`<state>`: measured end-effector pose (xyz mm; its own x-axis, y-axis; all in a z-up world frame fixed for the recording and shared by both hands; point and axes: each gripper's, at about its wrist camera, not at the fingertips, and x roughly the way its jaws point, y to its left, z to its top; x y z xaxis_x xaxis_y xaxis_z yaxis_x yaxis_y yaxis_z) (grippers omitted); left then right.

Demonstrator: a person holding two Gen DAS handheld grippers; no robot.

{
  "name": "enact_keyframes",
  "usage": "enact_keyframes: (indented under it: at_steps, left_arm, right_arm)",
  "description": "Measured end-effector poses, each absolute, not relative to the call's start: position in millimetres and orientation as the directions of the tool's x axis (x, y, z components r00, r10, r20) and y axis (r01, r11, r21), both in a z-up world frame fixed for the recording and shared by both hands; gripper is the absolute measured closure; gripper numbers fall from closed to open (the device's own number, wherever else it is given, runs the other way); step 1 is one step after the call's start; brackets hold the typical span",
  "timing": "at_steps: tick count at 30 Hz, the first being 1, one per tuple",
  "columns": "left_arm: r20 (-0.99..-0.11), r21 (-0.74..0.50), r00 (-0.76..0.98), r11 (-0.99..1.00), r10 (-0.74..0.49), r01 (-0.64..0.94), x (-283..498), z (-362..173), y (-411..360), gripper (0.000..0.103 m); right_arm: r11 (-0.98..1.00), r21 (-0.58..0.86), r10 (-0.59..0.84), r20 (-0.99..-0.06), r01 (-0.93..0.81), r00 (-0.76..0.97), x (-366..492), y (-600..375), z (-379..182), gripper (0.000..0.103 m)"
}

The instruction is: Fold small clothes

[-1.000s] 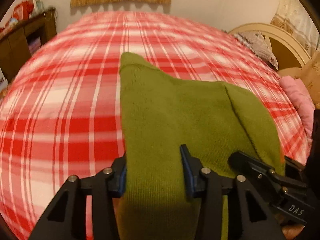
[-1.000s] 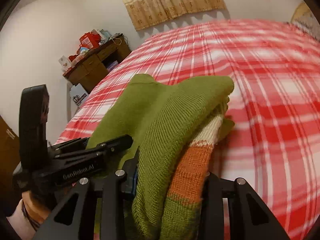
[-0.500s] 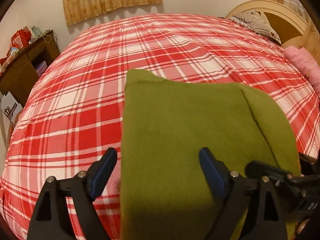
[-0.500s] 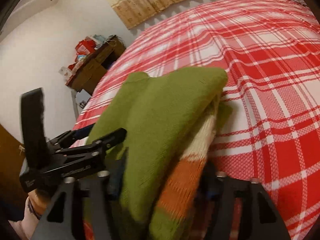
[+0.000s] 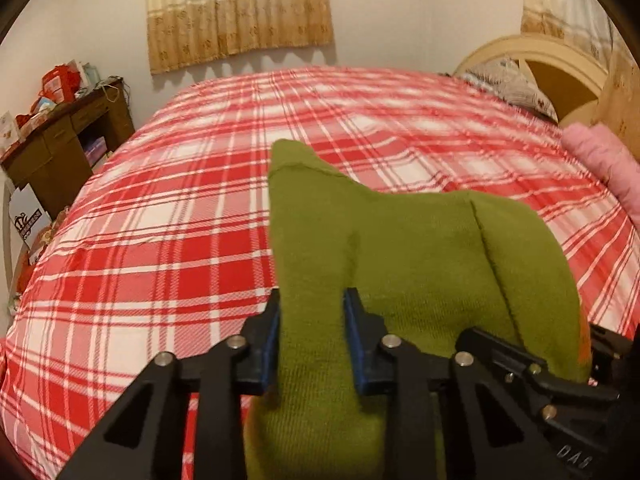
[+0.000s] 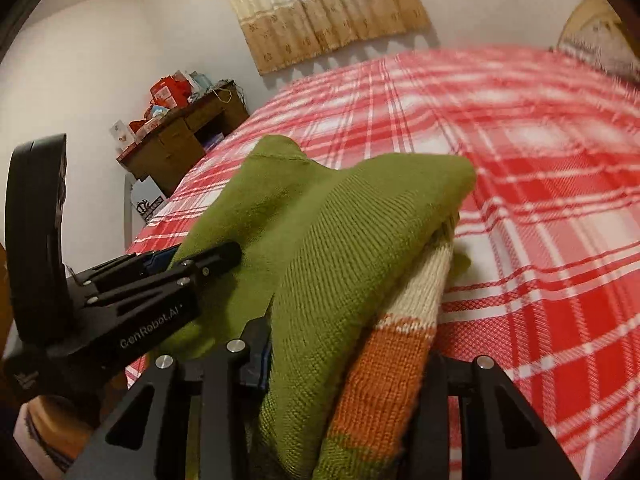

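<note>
- The green knitted garment [image 5: 420,256] hangs folded over itself above the near edge of the bed, held up at two spots; its far corner [image 6: 280,152] pokes up in a soft peak.
- Its outer face is plain olive knit with a seam running down the right part. Underneath, cream and orange stripes [image 6: 400,332] show on the inner layer.
- The left gripper [image 5: 312,320] has its blue-padded jaws pinched together on a thick bunch of the green knit.
- The right gripper [image 6: 348,368] is clamped on the doubled fabric too, green layer and striped layer packed between its fingers.
- The two grippers sit just beside each other, each visible at the edge of the other's view.
- Below lies the red-and-white plaid bedspread [image 5: 180,248], covering the whole bed.
- A pink rolled blanket [image 5: 604,164] and a patterned pillow [image 5: 512,84] lie by the cream headboard [image 5: 560,56].
- A dark wooden desk [image 6: 180,136] stands against the wall, its top heaped with red boxes and packets [image 6: 172,88]; its open shelf holds something I cannot make out.
- A beige curtain [image 5: 240,12] hangs on the far wall.
</note>
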<state>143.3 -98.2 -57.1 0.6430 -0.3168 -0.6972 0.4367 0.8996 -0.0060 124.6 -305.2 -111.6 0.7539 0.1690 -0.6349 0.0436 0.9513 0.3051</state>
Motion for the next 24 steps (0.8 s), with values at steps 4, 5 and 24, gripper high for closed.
enact_keyframes:
  at_steps: [4,5,24]
  left_arm:
    - [-0.662,0.015,0.683,0.906,-0.309,0.424,124,-48,-93,0.076]
    - [-0.659,0.014,0.686,0.906,-0.309,0.422,122,-46,-91,0.077]
    - [-0.738,-0.182,0.569,0.92,-0.362,0.348,146,-56,-17,0.017]
  right_arm:
    - [0.954,0.298,0.152,-0.605,0.044,0.782,106,-295,-99,0.064]
    - [0.953,0.302,0.155,-0.596,0.041,0.788,103,-294,-97,0.064]
    - [0.939,0.326,0.13,-0.632,0.109,0.764,79,-290,-104,0.064]
